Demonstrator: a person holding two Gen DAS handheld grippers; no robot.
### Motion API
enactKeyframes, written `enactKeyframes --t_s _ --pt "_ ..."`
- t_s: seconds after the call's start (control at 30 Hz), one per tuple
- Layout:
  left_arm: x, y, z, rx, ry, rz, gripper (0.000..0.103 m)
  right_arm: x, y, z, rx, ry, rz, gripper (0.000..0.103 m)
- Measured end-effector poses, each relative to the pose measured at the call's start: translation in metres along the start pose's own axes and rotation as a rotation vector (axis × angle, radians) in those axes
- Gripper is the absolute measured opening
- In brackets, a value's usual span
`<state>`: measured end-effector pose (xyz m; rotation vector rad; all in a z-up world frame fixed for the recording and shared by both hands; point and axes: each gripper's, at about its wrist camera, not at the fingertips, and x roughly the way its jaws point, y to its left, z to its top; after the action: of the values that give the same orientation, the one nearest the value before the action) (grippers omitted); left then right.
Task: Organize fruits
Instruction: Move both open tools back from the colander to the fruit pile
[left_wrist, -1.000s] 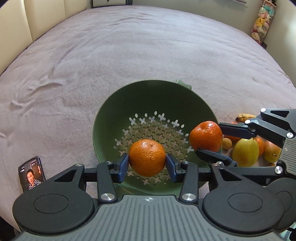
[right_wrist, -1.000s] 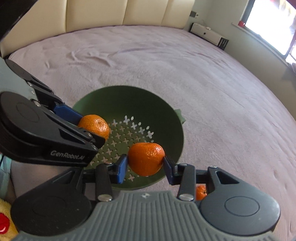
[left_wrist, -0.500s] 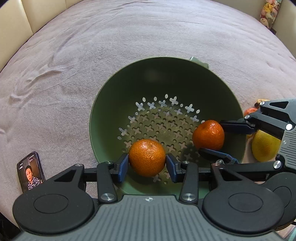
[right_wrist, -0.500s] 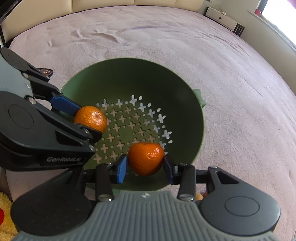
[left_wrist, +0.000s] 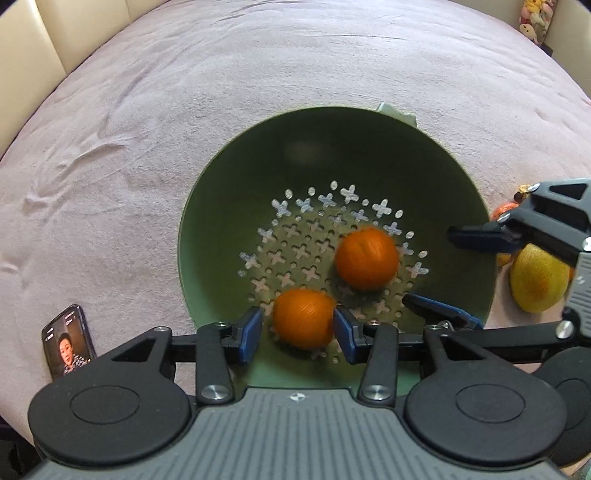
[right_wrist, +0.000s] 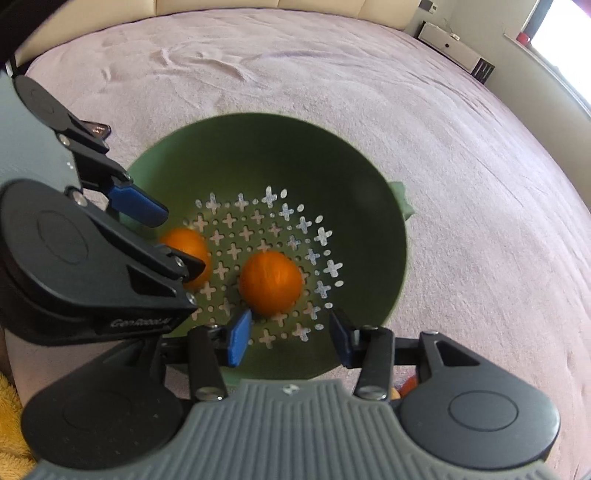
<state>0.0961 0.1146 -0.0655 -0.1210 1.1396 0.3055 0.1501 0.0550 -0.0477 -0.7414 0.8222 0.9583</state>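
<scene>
Both grippers — left, right — just opened, pads clear. Two mandarins dropped into green colander: one at 6 o'clock, other near centre. Pear outside, at 3 o'clock — next.

Lighting: soft, even daylight, fairly bright. Source: a window blown out to white at the upper right of the right wrist view. Shadows: faint, diffuse under the two oranges inside the green colander. Glare: a dull sheen high on the colander's inner wall. Blur: both oranges smeared by motion; the bedspread stays sharp. Distortion: strong fisheye bowing, dark at the corners.
</scene>
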Motion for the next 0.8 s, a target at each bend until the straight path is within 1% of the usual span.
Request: enactKeyframes --t_s 0.13,0.33,0.53,0.67,0.8 --pt "-0.009 0.001 0.001 -0.012 -0.02 -0.007 0.055 -0.009 -0.001 0.0 0.007 -0.025 -0.02 0.05" --pt "-0.028 0.001 0.003 -0.015 -0.091 -0.007 0.057 -0.03 -0.005 -0.003 0.047 -0.092 -0.059 0.052" --pt "-0.045 0.002 0.002 -0.039 -0.162 -0.008 0.057 -0.057 -0.007 -0.011 0.105 -0.165 -0.125 0.059" --pt "-0.055 0.0 0.0 -0.052 -0.212 -0.026 0.057 -0.077 -0.01 -0.02 0.167 -0.211 -0.162 0.061" --pt "-0.066 -0.006 -0.003 -0.041 -0.271 -0.05 0.057 -0.094 -0.014 -0.03 0.239 -0.256 -0.192 0.064"
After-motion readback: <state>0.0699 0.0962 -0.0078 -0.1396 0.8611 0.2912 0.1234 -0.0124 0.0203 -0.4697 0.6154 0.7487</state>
